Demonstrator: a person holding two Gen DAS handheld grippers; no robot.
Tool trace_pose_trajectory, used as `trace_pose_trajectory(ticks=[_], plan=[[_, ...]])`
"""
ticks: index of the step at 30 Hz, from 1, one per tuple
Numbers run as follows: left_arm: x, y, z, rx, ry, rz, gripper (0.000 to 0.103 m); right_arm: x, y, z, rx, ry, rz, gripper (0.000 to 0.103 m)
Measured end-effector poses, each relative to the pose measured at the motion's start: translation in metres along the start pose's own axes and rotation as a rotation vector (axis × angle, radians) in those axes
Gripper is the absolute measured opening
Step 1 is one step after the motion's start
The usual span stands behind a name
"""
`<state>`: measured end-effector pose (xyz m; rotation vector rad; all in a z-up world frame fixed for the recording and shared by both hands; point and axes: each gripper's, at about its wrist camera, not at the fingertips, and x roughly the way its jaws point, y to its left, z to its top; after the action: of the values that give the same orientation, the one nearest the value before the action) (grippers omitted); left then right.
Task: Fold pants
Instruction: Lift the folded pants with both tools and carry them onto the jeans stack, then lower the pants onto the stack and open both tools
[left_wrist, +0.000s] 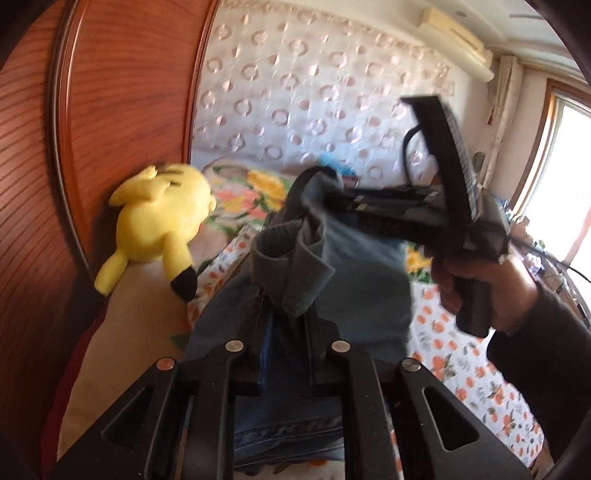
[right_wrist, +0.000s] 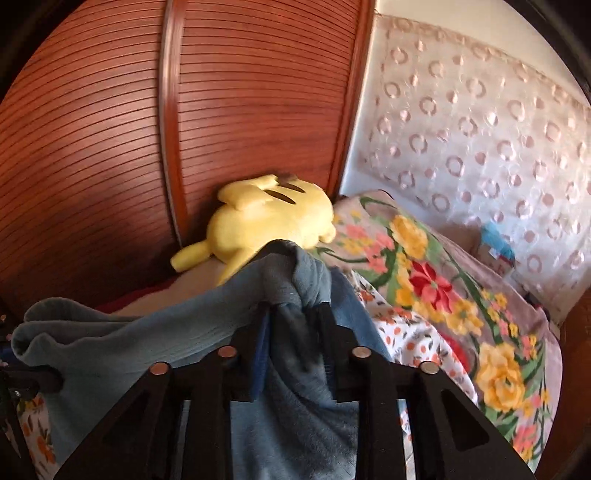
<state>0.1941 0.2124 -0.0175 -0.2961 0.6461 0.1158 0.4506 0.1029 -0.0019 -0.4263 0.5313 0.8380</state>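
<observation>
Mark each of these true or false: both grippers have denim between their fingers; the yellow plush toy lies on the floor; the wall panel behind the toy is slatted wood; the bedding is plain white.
1. Both grippers have denim between their fingers: true. The left gripper and right gripper each hold part of the pants.
2. False. The yellow plush toy lies on the bed by the wall.
3. True: slatted wood panel.
4. False. The bedding is floral.

wall: slatted wood panel (right_wrist: 110, 147) | curtain (right_wrist: 480, 129): ringed | window (left_wrist: 565, 177): bright
</observation>
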Motion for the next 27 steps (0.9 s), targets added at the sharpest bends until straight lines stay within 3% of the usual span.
trace_pose_trajectory(ticks=[3,5,9,12,18,27], plan=[[-0.002,0.005,-0.008,-0.013,0.007,-0.004,0.032,0.002,-0.011,0.000,0.068,-0.022,0.013,0.046],[-0.009,0.006,-0.010,-0.018,-0.009,0.008,0.041,-0.001,-0.015,0.000,0.106,-0.044,0.005,0.048],[-0.031,0.009,-0.007,-0.040,-0.075,0.032,0.042,-0.025,-0.025,-0.008,0.159,-0.112,-0.015,0.049],[-0.037,0.000,0.000,-0.014,-0.103,-0.024,0.042,-0.042,-0.022,-0.024,0.180,-0.132,0.037,0.049],[-0.012,-0.028,0.003,0.096,-0.060,-0.082,0.042,-0.046,-0.008,-0.055,0.163,-0.106,0.146,0.049],[0.028,-0.014,-0.003,0.082,0.072,-0.053,0.042,-0.002,-0.026,-0.063,0.201,-0.003,0.165,0.049]])
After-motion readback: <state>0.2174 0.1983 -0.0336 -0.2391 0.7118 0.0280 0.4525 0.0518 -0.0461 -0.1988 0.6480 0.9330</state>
